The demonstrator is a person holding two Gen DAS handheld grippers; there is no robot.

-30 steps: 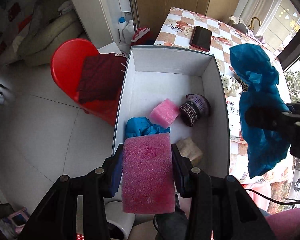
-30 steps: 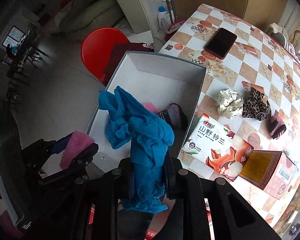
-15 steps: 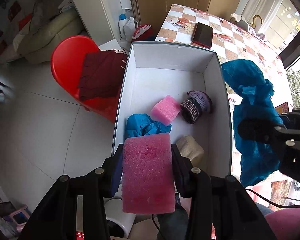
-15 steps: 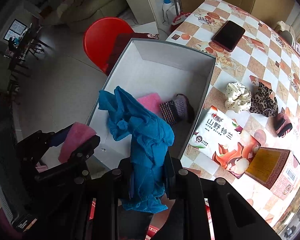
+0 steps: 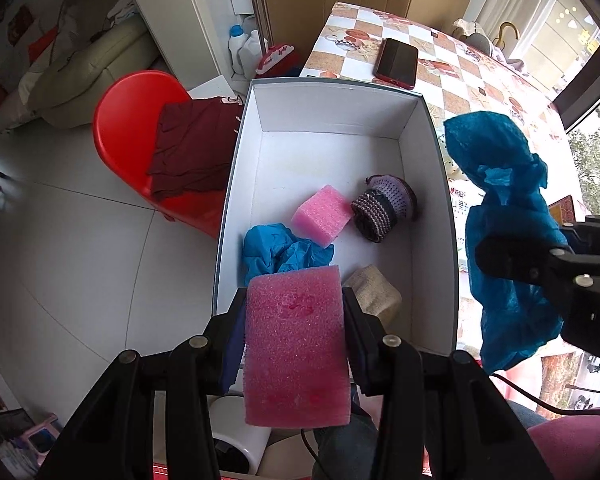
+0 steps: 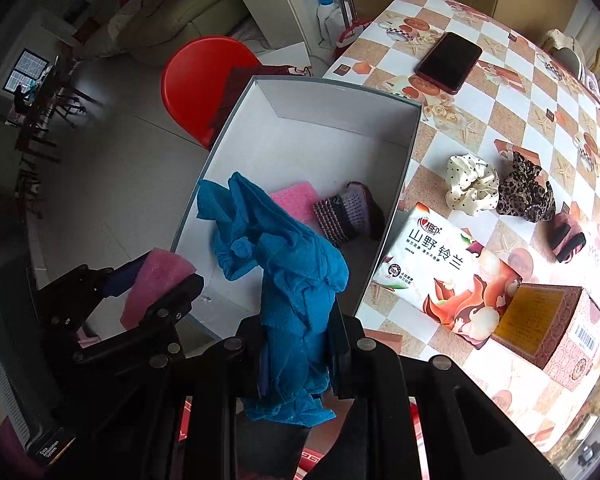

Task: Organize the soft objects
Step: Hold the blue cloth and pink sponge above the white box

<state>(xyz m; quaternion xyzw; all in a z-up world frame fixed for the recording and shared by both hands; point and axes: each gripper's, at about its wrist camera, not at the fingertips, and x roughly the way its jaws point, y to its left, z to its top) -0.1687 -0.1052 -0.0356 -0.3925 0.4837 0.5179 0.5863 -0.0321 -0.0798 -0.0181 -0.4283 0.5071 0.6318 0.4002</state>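
Observation:
My left gripper [image 5: 296, 320] is shut on a dark pink sponge [image 5: 296, 352], held above the near end of the open white box [image 5: 436, 168]. My right gripper [image 6: 300, 344] is shut on a crumpled blue cloth [image 6: 288, 272], held above the box's near right rim; it also shows in the left wrist view [image 5: 504, 216]. Inside the box lie a light pink sponge [image 5: 322, 220], a knitted purple piece [image 5: 384, 208], a second blue cloth [image 5: 276, 252] and a beige piece [image 5: 374, 296].
On the checkered table [image 6: 500, 92] lie a phone [image 6: 448, 62], a cream scrunchie [image 6: 470, 184], a leopard scrunchie [image 6: 524, 192], a tissue pack [image 6: 444, 264] and a patterned carton [image 6: 548, 328]. A red chair [image 5: 128, 136] with a maroon cloth stands left of the box.
Both grippers have moved forward over the near end of the box with their loads. The blue cloth has moved left toward the box's right rim.

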